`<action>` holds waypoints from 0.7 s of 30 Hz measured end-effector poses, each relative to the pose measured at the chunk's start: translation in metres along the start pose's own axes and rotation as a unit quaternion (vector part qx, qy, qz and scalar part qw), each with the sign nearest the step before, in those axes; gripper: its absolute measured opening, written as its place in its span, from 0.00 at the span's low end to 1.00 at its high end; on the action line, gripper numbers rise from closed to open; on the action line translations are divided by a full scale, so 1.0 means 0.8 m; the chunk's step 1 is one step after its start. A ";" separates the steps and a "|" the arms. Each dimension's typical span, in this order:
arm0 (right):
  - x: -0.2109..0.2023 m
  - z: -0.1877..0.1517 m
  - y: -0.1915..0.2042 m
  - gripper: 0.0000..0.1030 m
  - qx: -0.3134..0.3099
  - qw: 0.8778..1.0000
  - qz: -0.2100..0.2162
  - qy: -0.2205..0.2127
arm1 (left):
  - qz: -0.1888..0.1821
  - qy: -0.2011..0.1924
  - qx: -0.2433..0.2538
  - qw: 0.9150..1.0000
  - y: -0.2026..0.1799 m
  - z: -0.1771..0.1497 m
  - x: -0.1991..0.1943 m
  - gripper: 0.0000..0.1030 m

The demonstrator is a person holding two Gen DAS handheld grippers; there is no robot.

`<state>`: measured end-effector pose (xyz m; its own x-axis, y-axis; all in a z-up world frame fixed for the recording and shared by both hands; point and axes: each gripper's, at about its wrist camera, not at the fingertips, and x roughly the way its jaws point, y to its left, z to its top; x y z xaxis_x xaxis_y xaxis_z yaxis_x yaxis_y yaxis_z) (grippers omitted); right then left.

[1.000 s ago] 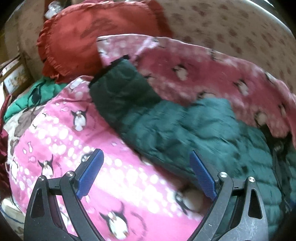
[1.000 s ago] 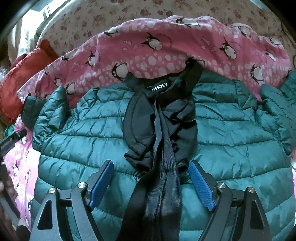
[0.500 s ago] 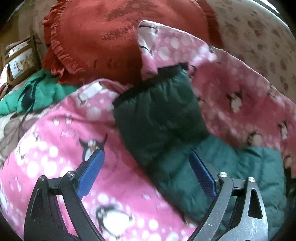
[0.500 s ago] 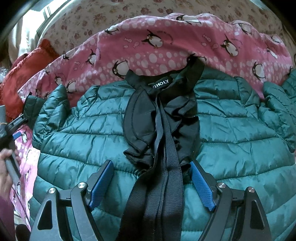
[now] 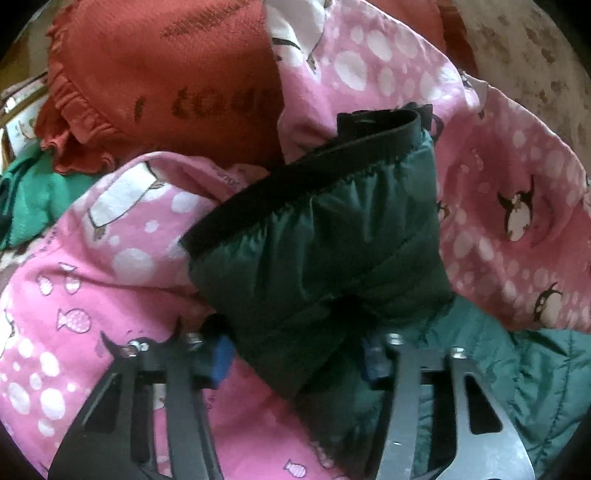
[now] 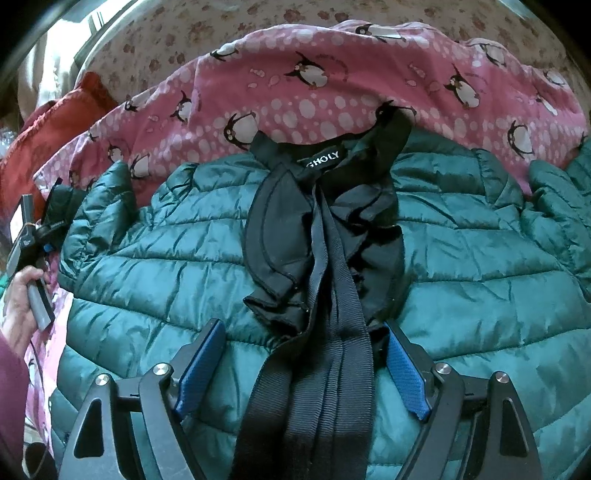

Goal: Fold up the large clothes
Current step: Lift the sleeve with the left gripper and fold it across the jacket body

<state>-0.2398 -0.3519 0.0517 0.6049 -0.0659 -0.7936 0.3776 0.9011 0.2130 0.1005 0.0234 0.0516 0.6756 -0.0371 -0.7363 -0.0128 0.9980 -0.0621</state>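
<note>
A dark green quilted jacket (image 6: pixel 461 266) lies spread front-up on a pink penguin blanket (image 6: pixel 332 92), its black collar (image 6: pixel 325 158) at the far side. My right gripper (image 6: pixel 303 365) hovers open over its middle, and a black webbing strap (image 6: pixel 332 332) runs between the fingers without touching the pads. In the left wrist view the jacket's sleeve (image 5: pixel 332 240) with its black cuff (image 5: pixel 306 173) bunches between the jaws of my left gripper (image 5: pixel 295 360), which are closing and pinch the fabric. The right wrist view shows a hand (image 6: pixel 18 295) holding that gripper at the far left.
A red frilled cushion (image 5: pixel 166 74) lies behind the sleeve, with a bright green garment (image 5: pixel 33 199) to its left. A beige floral cover (image 6: pixel 221 22) rises behind the blanket. The jacket's other sleeve (image 6: pixel 561 206) is folded up at the right.
My left gripper has moved forward along the sleeve towards the cuff, and its jaws have narrowed from wide open onto the fabric. The right gripper has stayed where it was.
</note>
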 end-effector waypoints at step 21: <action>-0.031 -0.002 0.013 0.82 -0.046 0.998 -0.035 -0.025 | -0.121 0.015 0.019 0.992 -0.034 -0.055 -0.167 0.10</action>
<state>-0.2518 -0.3398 0.0726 0.6144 -0.1498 -0.7746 0.3562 0.9287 0.1029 -0.0214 -0.0011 0.1220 0.6330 -0.2777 -0.7226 0.1763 0.9606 -0.2147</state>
